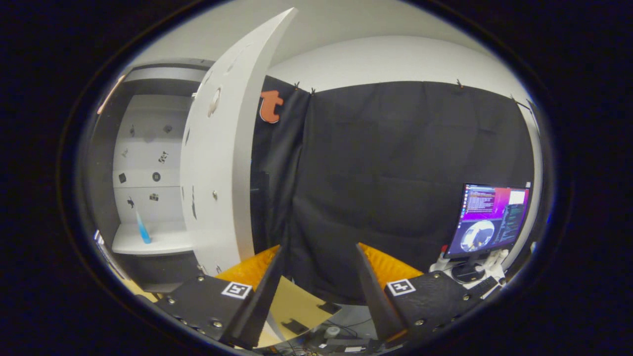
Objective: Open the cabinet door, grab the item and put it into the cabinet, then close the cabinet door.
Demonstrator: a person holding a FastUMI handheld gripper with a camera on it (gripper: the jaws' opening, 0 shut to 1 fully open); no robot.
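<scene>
The white cabinet door (222,163) stands open, swung out edge-on just ahead of my left finger. Beyond it, the cabinet interior (148,163) shows a white back wall with small dark marks. A slim blue item (143,230) stands tilted on the white shelf (153,242) inside the cabinet, left of the door. My gripper (319,257) is open with nothing between its fingers; the left fingertip (277,262) is close to the door's lower edge, whether touching I cannot tell.
Black cloth wall (395,173) hangs straight ahead beyond the fingers. A lit monitor (492,220) on a stand sits to the right with small white objects at its base. A tan table edge (296,306) and cables lie below the fingers.
</scene>
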